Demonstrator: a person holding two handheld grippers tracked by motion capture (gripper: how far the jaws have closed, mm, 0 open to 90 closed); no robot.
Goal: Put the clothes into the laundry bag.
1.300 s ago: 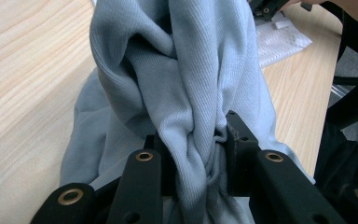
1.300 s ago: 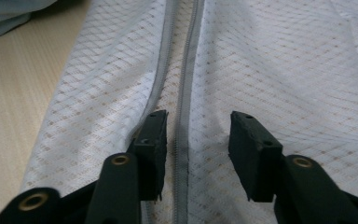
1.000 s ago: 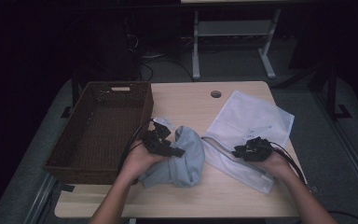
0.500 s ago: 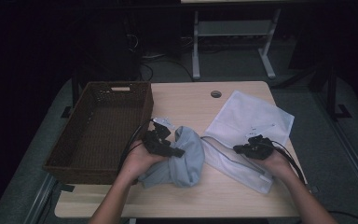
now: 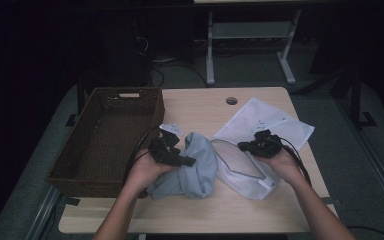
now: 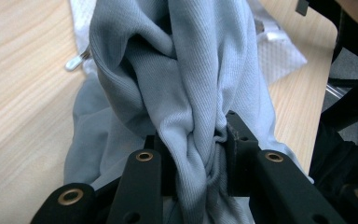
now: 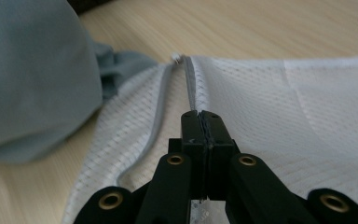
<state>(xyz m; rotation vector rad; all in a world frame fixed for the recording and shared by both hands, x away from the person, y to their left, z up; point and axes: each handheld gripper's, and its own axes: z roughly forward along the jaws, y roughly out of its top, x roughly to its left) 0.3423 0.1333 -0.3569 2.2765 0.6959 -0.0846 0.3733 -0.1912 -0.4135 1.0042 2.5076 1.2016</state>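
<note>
Garment [image 5: 192, 167]: pale blue-grey ribbed knit, bunched in a soft heap at the table's near middle, just right of the basket and touching the bag's left edge. Likely light, limp, no stiffness; it will sag and trail from any single hold. The knit looks grippy, not slick. Best taken by a gathered twist of folds, as now.

Left gripper [image 6: 193, 156]: jaws part closed, pinching a thick rope of the cloth [image 6: 186, 84] between them.

Bag [image 5: 260, 150]: white mesh laundry bag, flat on the table's right half, mouth toward the garment. Fine honeycomb weave [image 7: 279, 107], thin and floppy; grey zipper tape along the opening, small metal pull at its far end. The edge by the zipper is the firmest place to hold; mesh could snag.

Right gripper [image 7: 206, 126]: jaws have just been closing, now pressed together on the bag's upper edge at the zipper, lifting it a little, I judge, to open the mouth.

Basket [image 5: 107, 135]: dark woven wicker, rectangular, rigid, on the table's left.

Table [image 5: 200, 105]: pale wood grain, smooth, round cable hole at the far edge.
</note>
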